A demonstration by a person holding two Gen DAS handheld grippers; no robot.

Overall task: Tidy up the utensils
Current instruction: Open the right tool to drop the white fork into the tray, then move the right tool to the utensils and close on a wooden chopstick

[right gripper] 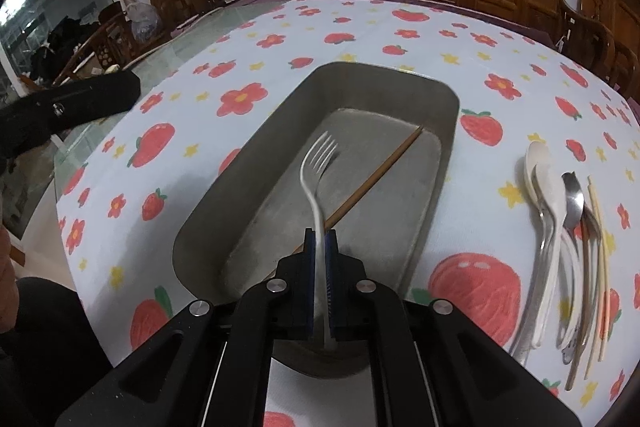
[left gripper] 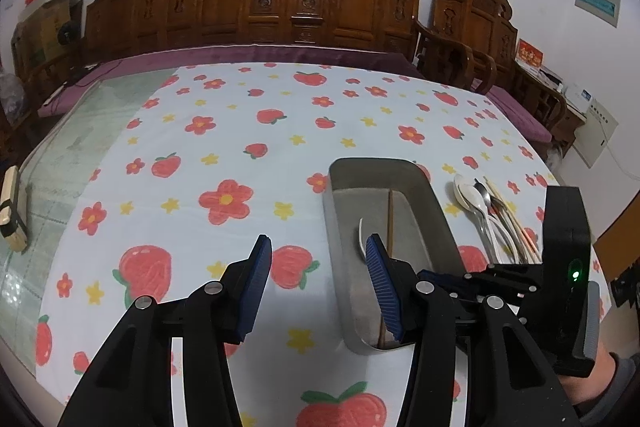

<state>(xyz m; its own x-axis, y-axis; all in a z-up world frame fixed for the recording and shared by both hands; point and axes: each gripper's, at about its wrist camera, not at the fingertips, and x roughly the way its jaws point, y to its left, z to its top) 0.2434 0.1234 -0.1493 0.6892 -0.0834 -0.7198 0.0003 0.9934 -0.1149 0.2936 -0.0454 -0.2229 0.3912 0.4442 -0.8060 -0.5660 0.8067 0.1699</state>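
Right tongs [right gripper: 320,239] clench a white fork [right gripper: 316,167] over the tray [right gripper: 448,131]; left tongs [left gripper: 316,255] gape empty beside spare spoons [right gripper: 544,211]

Fork [right gripper: 318,183] handle end hidden between jaws; tines slightly blurred.

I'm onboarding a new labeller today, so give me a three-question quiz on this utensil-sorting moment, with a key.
1. True or false: the right tool is shut on the white fork.
2. Which item already lies inside the grey tray? A) a metal spoon B) a brown chopstick C) a knife
3. Fill in: the utensils still waiting lie on the tablecloth to the ______ of the tray, as the right wrist view shows it.

Key
1. True; its pads clamp the fork's handle, tines out over the tray.
2. B, the brown chopstick lies slantwise on the tray floor.
3. Right; the utensil pile of spoons and chopsticks lies there. The left tool is open, holding nothing.
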